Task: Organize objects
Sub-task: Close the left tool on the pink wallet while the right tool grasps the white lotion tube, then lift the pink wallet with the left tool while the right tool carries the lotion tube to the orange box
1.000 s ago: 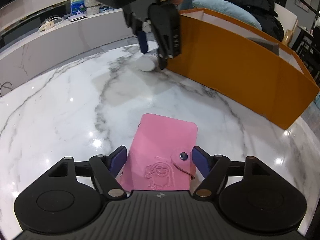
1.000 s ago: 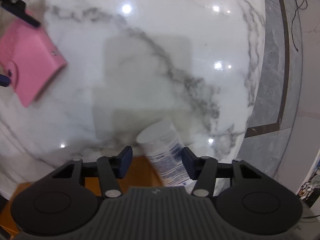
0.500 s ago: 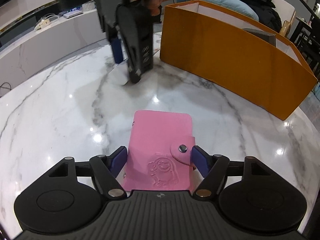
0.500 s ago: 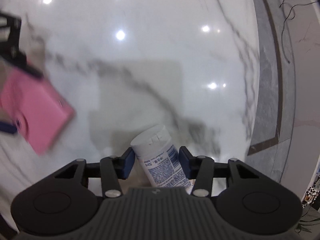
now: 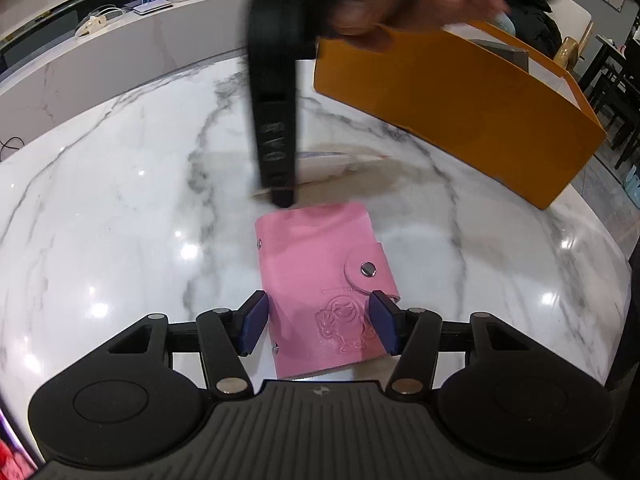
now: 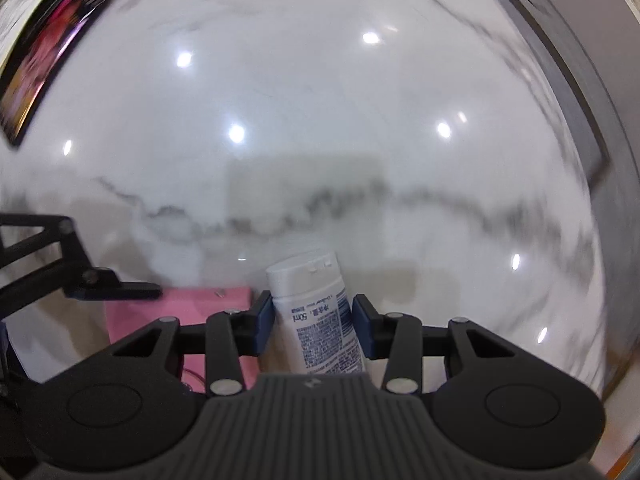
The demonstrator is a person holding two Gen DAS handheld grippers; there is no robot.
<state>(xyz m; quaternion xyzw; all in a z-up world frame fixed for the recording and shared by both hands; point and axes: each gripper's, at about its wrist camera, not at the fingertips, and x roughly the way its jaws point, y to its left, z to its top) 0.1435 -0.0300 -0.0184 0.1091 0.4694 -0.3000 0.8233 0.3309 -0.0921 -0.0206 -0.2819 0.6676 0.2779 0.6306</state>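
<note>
Marble table (image 5: 120, 208) carrying most of the scene, with an orange box (image 5: 472, 112) standing open-topped at its far right side; presumably the place where things are meant to end up, though contents too hidden to tell. Nothing visibly delivered yet, so well short of done by this reading.

Pink card wallet (image 5: 320, 280) lying flat and snapped shut on the marble, between the pads of the left gripper (image 5: 318, 328). Jaws half-wide and just been closing, the left pad a little off the wallet's edge, the right pad at or over its right edge; no firm pinch visible, so not yet lifted.

White tube (image 6: 316, 312) clamped cap-forward in the right gripper (image 6: 313, 322), jaws narrowed onto its sides and just been closing, pointing down over the marble close to the wallet's far edge.

Left to do, as judged: carry the tube to the box, finish the pinch on the wallet, move it likewise.
</note>
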